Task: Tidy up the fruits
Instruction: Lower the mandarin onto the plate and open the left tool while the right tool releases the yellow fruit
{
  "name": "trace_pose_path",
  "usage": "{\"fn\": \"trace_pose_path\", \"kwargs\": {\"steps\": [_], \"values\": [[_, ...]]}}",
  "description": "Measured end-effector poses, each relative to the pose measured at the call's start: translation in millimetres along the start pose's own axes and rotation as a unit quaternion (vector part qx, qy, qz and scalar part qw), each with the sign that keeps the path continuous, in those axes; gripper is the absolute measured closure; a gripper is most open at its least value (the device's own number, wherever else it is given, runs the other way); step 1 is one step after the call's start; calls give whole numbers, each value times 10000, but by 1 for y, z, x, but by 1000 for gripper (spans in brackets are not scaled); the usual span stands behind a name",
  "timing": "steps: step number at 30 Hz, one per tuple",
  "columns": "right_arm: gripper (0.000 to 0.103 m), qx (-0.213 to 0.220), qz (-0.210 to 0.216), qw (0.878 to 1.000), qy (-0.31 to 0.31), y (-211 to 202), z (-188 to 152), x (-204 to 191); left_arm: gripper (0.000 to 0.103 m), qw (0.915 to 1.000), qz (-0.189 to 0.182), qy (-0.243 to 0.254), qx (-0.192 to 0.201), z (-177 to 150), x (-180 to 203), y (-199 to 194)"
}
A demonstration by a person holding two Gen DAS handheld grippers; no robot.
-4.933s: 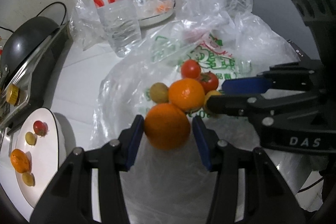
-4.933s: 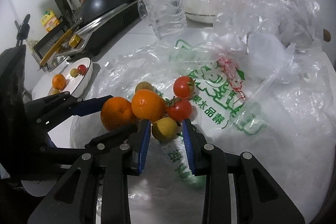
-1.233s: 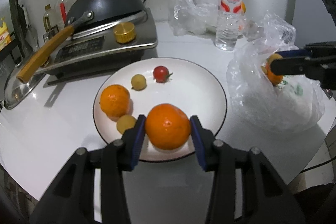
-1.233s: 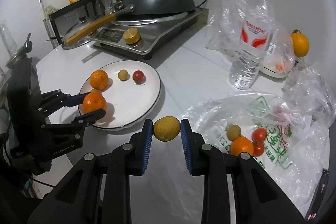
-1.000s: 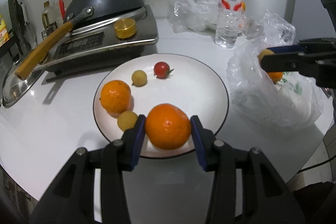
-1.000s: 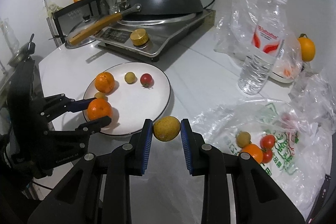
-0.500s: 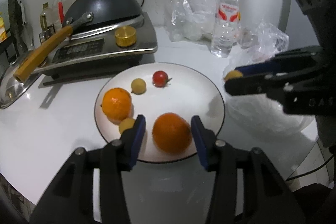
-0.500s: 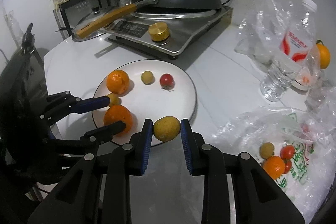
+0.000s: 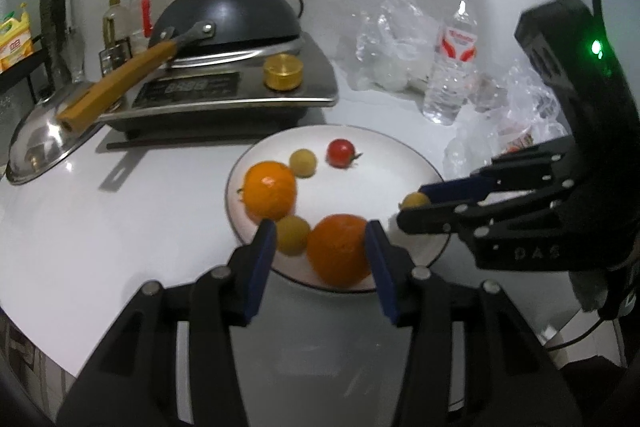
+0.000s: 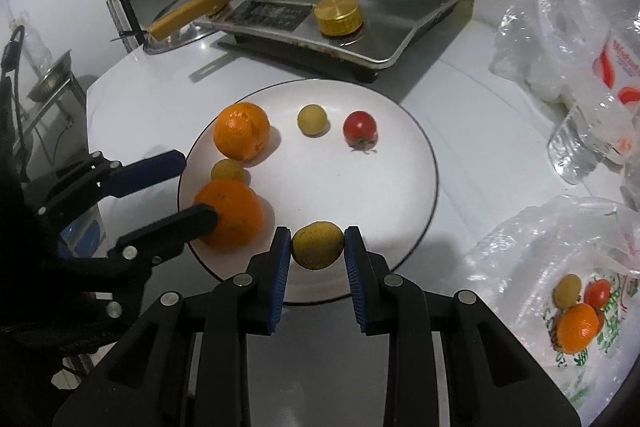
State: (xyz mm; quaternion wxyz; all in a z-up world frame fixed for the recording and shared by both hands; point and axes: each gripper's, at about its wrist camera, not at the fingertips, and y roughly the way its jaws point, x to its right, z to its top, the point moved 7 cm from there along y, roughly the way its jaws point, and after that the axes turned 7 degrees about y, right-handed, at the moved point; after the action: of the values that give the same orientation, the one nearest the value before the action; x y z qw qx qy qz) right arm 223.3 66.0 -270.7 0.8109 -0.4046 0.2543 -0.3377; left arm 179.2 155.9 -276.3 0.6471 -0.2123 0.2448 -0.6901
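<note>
The right claw (image 10: 318,247) is closed on a small yellow-green fruit (image 10: 318,245) and holds it over the near edge of the white plate (image 10: 400,163); both blue pads touch the fruit. The left claw (image 9: 320,247) is open, with its fingers spread around the big orange (image 9: 339,250) that lies on the near part of the plate. The right finger is just beside the orange, and a gap shows on the left side, where a small yellow fruit (image 9: 293,235) lies between the orange and the left finger.

Further on the plate there are a second orange (image 9: 270,190), another small yellow fruit (image 9: 303,163) and a red cherry tomato (image 9: 341,153), all apart from each other. The plate stands on the white bench (image 9: 120,227). Behind it is a steel cooker (image 9: 224,95) with a black wok (image 9: 228,15) on top. To the right of the plate lies a plastic bag (image 10: 560,267) with an orange, tomatoes and one yellow fruit on it, and a water bottle (image 9: 452,67) stands farther back.
</note>
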Motion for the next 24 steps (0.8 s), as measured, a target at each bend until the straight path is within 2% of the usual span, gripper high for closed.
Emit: {"fn": "trace_pose_path", "kwargs": {"steps": [11,24], "values": [[74,-200,28,9998,-63,13,-4,-8,56,9995,197,-132,186,2,-14,-16],[71,141,7,9999,9,-20,-6,4,55,9989,417,-136,187,11,-2,-26]]}}
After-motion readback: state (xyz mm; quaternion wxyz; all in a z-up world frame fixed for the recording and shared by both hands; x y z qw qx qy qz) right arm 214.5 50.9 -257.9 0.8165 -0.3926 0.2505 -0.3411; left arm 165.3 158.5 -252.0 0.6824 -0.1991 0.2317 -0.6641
